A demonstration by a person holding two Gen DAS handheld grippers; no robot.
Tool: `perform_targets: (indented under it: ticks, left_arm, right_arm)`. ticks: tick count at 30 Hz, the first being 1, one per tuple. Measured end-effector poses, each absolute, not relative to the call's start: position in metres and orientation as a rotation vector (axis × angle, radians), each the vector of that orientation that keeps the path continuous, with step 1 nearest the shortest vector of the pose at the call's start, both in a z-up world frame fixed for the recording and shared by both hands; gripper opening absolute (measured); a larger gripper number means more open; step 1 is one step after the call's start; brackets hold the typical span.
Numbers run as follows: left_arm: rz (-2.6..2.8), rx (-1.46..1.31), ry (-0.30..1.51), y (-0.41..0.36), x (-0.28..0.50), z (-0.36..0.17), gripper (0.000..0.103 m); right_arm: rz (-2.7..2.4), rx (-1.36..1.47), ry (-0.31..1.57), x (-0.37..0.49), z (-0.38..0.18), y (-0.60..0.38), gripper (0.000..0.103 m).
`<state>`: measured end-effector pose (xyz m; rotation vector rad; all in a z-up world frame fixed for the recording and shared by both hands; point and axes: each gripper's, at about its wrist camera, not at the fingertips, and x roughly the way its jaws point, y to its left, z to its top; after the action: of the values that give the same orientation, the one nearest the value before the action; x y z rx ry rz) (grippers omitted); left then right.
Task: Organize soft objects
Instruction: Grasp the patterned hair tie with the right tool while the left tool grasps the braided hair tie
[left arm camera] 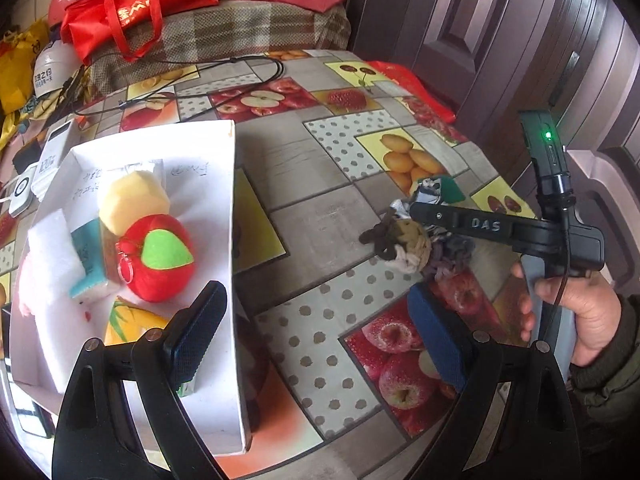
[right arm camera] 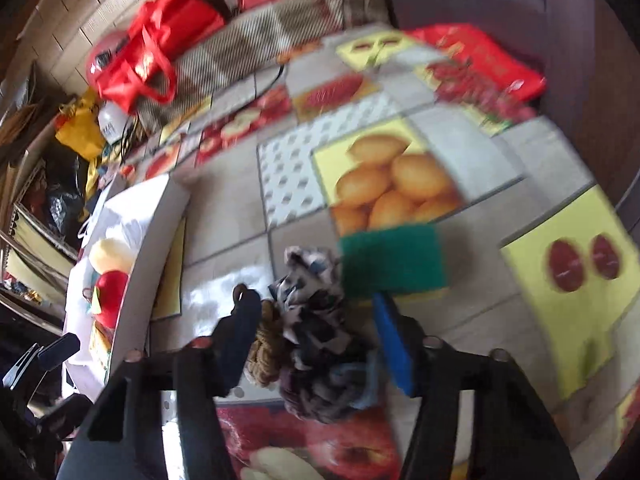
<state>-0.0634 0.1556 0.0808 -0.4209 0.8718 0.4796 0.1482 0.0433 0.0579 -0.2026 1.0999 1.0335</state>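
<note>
On the fruit-print tablecloth lies a bundle of knotted cloth pieces, patterned, tan and purple. My right gripper straddles it, pads against both sides. A green scouring sponge lies just beyond the bundle. In the left wrist view, the right gripper sits over the bundle, held by a hand. My left gripper hangs open and holds nothing, one finger over the white box. The box holds a red plush apple, a yellow foam piece and a white foam block.
A black cable loops across the far side of the table. A red bag rests on a plaid cushion behind it. White devices lie left of the box. A dark door stands at the right.
</note>
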Motion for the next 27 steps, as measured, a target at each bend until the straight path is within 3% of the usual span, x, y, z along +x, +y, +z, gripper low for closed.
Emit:
perform_targets:
  ticks: [1, 3, 16, 19, 21, 23, 27]
  left_arm:
    - [0.476, -0.415, 0.882, 0.157, -0.057, 0.078, 0.092]
    - [0.461, -0.406, 0.895, 0.156, -0.044, 0.072, 0.092]
    - [0.403, -0.29, 1.069, 0.148, 0.056, 0.012, 0.091]
    - [0.392, -0.231, 1.049, 0.142, 0.058, 0.009, 0.078]
    - [0.38, -0.228, 1.026, 0.142, 0.058, 0.013, 0.043]
    - [0.355, -0.243, 1.024, 0.141, 0.056, 0.017, 0.037]
    - [0.38, -0.306, 0.943, 0.139, 0.033, 0.04, 0.036]
  right_arm:
    - [1.043, -0.218, 1.101, 0.146, 0.056, 0.045, 0.026]
    - [1.077, -0.217, 1.08, 0.143, 0.059, 0.044, 0.024]
    - [1.076, 0.128, 0.962, 0.184, 0.128, -0.06, 0.023]
    - [1.052, 0.185, 0.956, 0.193, 0.135, -0.076, 0.023]
    - [1.039, 0.213, 0.952, 0.196, 0.138, -0.085, 0.023]
    - [1.037, 0.22, 0.943, 0.195, 0.139, -0.087, 0.023]
    - [1.059, 0.232, 0.92, 0.185, 0.148, -0.085, 0.023]
